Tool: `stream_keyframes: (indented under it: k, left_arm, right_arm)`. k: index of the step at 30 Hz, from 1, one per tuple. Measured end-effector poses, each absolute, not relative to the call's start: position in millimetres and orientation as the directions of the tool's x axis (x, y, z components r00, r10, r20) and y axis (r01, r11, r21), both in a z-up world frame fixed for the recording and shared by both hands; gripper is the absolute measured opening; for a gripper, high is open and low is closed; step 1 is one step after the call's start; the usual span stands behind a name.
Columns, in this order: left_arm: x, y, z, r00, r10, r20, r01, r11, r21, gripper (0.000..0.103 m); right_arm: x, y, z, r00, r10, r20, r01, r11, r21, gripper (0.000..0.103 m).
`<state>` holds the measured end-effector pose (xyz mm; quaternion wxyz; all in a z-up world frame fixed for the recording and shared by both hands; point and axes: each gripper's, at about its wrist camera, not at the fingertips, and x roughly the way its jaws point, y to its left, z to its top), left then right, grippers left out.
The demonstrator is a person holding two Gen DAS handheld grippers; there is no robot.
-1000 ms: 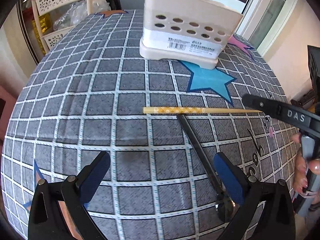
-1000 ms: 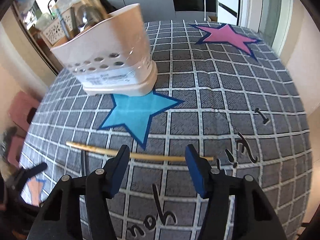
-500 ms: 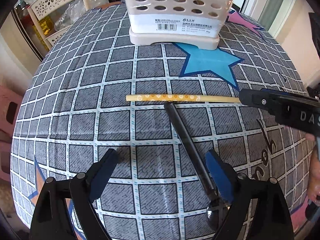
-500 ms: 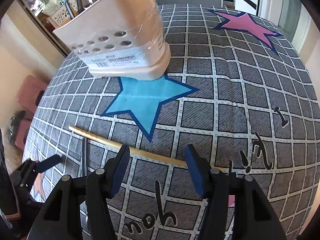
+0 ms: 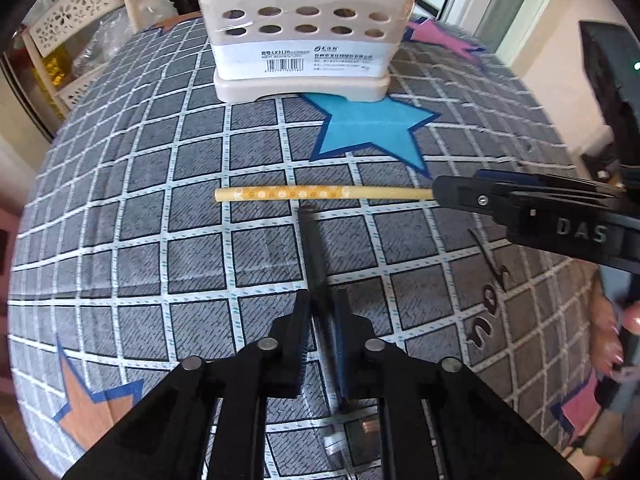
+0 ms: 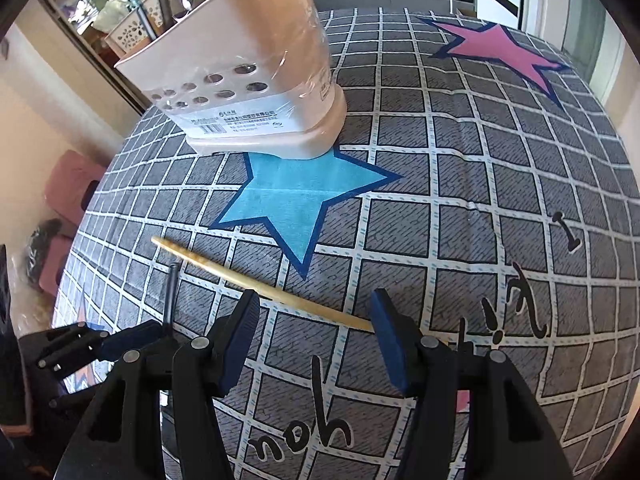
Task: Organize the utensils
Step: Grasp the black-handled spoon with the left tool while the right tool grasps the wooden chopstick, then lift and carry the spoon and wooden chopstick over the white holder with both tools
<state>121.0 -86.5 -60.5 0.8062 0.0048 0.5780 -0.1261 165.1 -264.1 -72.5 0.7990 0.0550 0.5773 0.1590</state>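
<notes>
Left tongs [image 5: 323,312] have just been closing, now narrow on the black spoon handle [image 5: 314,256] lying on the table [image 5: 120,200]; right tongs [image 6: 314,336] stand half open over the chopstick [image 6: 256,286], not gripping. Before lifting, check the handle sits square between the pads. Then raise it level and clear of the chopstick toward the holder [image 5: 304,32].

White label on beige utensil caddy [image 5: 304,32] reads "LX3120", barcode below it, rest Chinese print too small to make out. Right hand-held gripper [image 5: 444,194] body stamped "DAS". Tablecloth [image 6: 480,208] lettering upside down, looks like "you" and "this!".
</notes>
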Motion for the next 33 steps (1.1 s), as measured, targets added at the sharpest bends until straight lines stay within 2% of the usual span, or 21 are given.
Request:
stream_keyframes:
  k: [1,2,7,13,15,23,25,26,27,29,33]
  left_arm:
    - [119.3,-81.6,-59.2,0.306,-0.227,-0.925,0.218,0.962,-0.164,0.034]
    - [116.7,-76.4,-59.6,0.310,-0.239,-0.920,0.230,0.958,-0.171,0.032]
    - [110.0,-62.9,-56.6,0.333,-0.276,-0.902,0.270,0.944,-0.190,0.032]
    - [101.3,-46.8,-57.6,0.334,-0.288,-0.897,0.274,0.941,-0.200,0.032]
    - [96.9,-46.2,-56.3,0.341,-0.285,-0.896,0.269,0.943,-0.197,0.032]
    - [90.1,-22.1,-46.7,0.396,-0.233,-0.888,0.211,0.965,-0.159,0.032]
    - [92.5,-16.9,-46.4,0.401,-0.221,-0.889,0.182,0.970,-0.159,0.032]
    - [93.9,-14.5,-46.4,0.404,-0.213,-0.890,0.170,0.973,-0.156,0.032]
    - [94.2,-12.7,-46.3,0.408,-0.203,-0.890,0.160,0.976,-0.150,0.032]
    - [94.6,-10.4,-45.9,0.417,-0.192,-0.889,0.149,0.979,-0.141,0.032]
    - [96.5,-9.3,-47.3,0.408,-0.191,-0.893,0.144,0.979,-0.144,0.033]
  right_arm:
    - [164.7,-260.3,-70.2,0.285,0.315,-0.905,-0.215,0.941,0.260,0.061]
    - [164.7,-256.4,-68.8,0.285,0.312,-0.906,-0.232,0.940,0.250,0.061]
    - [161.6,-217.7,-59.1,0.292,0.258,-0.921,-0.418,0.900,0.120,0.061]
    - [162.8,-167.5,-63.4,0.265,0.172,-0.949,-0.630,0.776,-0.035,0.049]
    - [167.3,-160.1,-66.8,0.251,0.152,-0.956,-0.663,0.746,-0.055,0.046]
    - [174.3,-128.6,-76.6,0.221,0.094,-0.971,-0.781,0.613,-0.119,0.043]
    - [175.6,-122.6,-76.4,0.210,0.086,-0.974,-0.777,0.619,-0.113,0.038]
    - [175.3,-120.5,-76.4,0.183,0.100,-0.978,-0.775,0.627,-0.081,0.021]
    - [172.7,-117.3,-76.1,0.178,0.111,-0.978,-0.771,0.633,-0.069,0.013]
    - [164.8,-114.2,-75.2,0.209,0.110,-0.972,-0.752,0.653,-0.088,0.008]
    - [158.0,-127.0,-70.0,0.230,0.160,-0.960,-0.666,0.745,-0.035,0.008]
